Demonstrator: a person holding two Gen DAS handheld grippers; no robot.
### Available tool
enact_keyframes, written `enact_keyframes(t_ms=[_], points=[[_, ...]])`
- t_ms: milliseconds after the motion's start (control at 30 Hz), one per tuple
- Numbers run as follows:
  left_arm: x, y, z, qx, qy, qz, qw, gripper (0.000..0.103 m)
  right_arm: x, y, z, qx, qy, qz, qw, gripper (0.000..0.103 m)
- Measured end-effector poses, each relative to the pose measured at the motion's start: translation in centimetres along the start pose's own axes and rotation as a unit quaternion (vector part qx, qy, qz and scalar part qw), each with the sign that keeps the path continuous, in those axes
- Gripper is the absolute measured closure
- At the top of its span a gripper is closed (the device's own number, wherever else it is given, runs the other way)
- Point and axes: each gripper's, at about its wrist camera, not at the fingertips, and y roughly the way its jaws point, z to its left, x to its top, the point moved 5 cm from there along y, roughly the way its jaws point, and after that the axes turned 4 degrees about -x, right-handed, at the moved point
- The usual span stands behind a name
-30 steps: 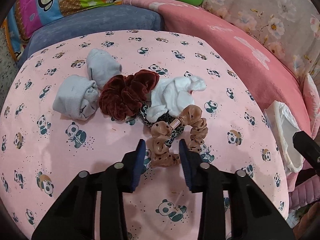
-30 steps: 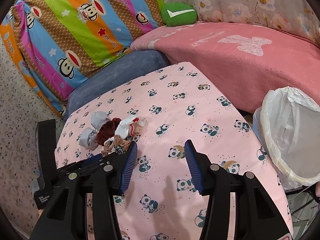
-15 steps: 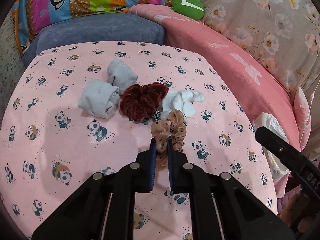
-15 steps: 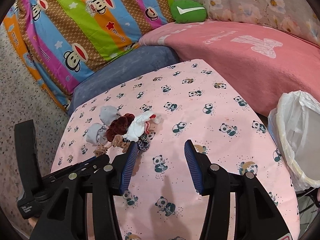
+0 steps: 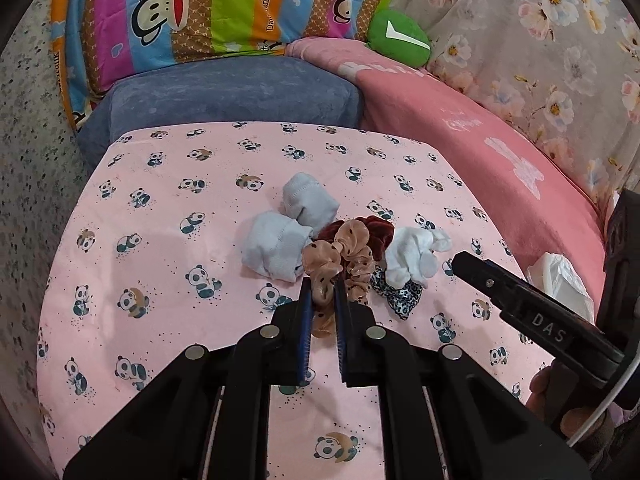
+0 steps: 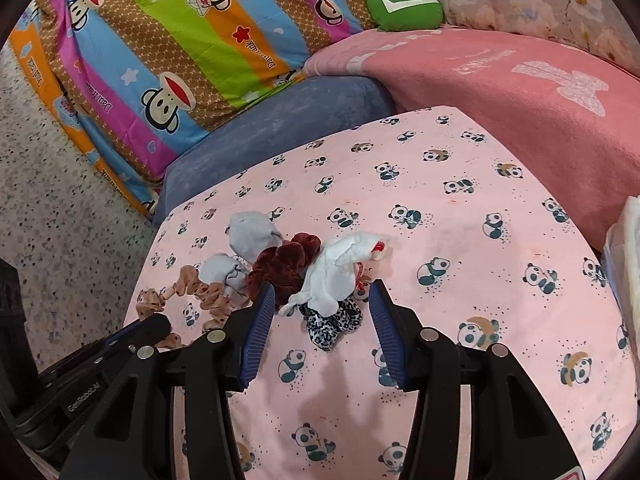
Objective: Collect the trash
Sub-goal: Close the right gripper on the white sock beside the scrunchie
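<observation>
Tan dotted scrunchie [image 5: 340,264] at centre of the left wrist view, pinched between the blue pads of the left tongs [image 5: 322,300], nearly closed on a fold of its fabric, rest of the loop draped toward the pile. Same scrunchie at lower left of the right wrist view [image 6: 188,292], stretched out from the pile toward the left tongs [image 6: 148,328].

Just behind it, touching: dark red velvet scrunchie [image 5: 372,232], two rolled grey socks [image 5: 280,248] to its left, a bunched white sock [image 5: 416,252] to its right, a leopard-print scrunchie [image 5: 396,296] partly under the white one. All heaped close together on the pink panda-print surface [image 5: 160,240].

Right tongs [image 6: 322,320] half open, holding nothing, blue pads straddling the white sock [image 6: 340,268] and the leopard-print scrunchie [image 6: 332,324] from above; contact with either not clear. One arm of the right tongs also crossing the right side of the left wrist view [image 5: 520,300], with fingertips of a hand [image 5: 548,396] below it.

Farther out: white plastic bag [image 5: 560,280] at the right edge of the surface, blue cushion [image 5: 232,92] along the far edge, pink blanket [image 5: 480,140] to the upper right, striped monkey-print pillow [image 5: 200,12] across the top, green plush [image 5: 400,36] beside it, floral fabric [image 5: 540,32] in the upper right corner, speckled floor [image 5: 32,140] at the left.
</observation>
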Motion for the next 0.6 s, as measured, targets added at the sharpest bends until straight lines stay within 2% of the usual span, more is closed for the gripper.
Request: enact_keyframes(t_ms=[400, 467, 533, 600], points=[[0.7, 0.8, 0.9, 0.006, 0.004, 0.003, 1.0, 0.093, -0.1, 5.1, -0.6, 0.001, 0.029, 0.044, 0.999, 0.055], [0.7, 0.8, 0.9, 0.005, 0.005, 0.003, 1.0, 0.093, -0.1, 5.5, -0.9, 0.004, 0.032, 0.05, 0.998, 0.064], [0.8, 0.8, 0.7, 0.006, 0.007, 0.003, 1.0, 0.093, -0.3, 5.9, -1.2, 0.014, 0.04, 0.058, 0.997, 0.086], [0.8, 0.8, 0.4, 0.005, 0.008, 0.003, 0.9999, 0.093, -0.2, 5.9, -1.5, 0.021, 0.045, 0.06, 0.997, 0.096]])
